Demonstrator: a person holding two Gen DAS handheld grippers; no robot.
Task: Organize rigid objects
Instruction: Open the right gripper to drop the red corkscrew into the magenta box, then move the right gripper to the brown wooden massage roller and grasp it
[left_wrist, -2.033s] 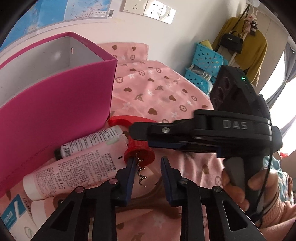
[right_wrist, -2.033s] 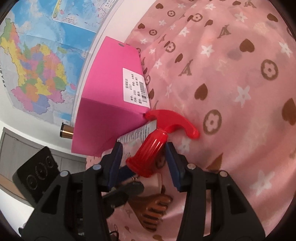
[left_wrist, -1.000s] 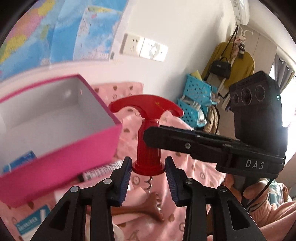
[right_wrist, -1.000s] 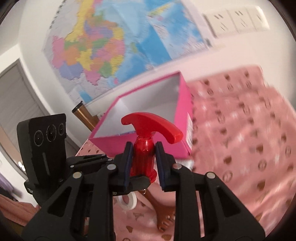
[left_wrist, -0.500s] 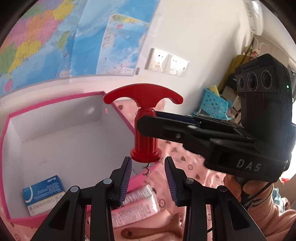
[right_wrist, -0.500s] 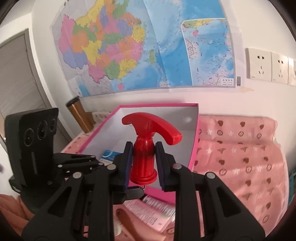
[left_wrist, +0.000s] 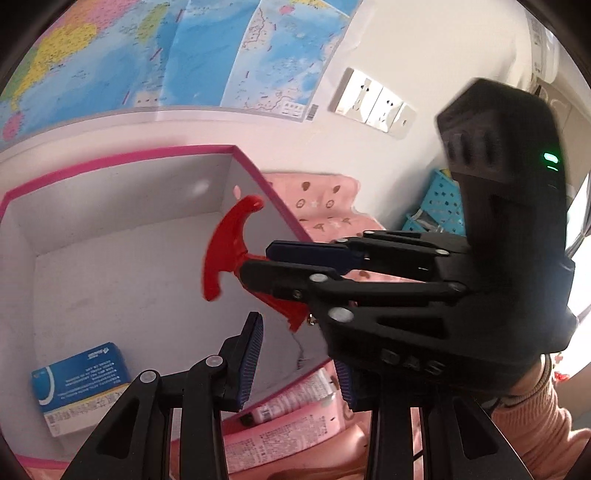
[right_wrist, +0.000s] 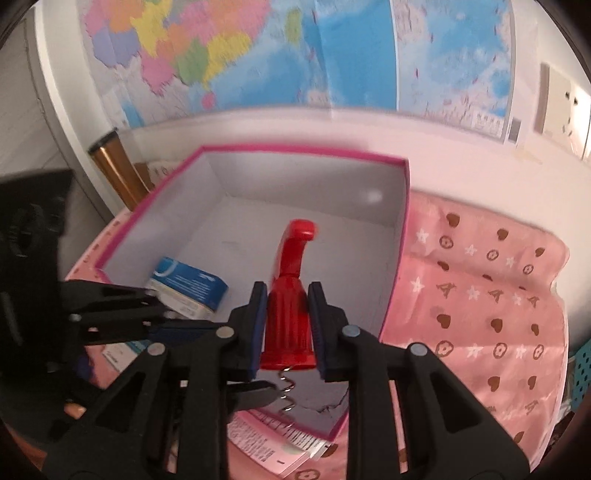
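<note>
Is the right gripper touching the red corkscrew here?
Touching. The right wrist view shows the right gripper with both pads pressed against the ribbed body of the red corkscrew, no gap either side.

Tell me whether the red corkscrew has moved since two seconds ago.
Yes. The red corkscrew, shut in the right gripper, has gone from the pink bedspread up over the open pink box.

— What's behind the work area?
— I see a wall map (left_wrist: 155, 55) and white sockets (left_wrist: 373, 105). Pink patterned bedding (right_wrist: 480, 288) lies below, blue baskets (left_wrist: 448, 206) far right, a bronze tube (right_wrist: 110, 166) left.
</note>
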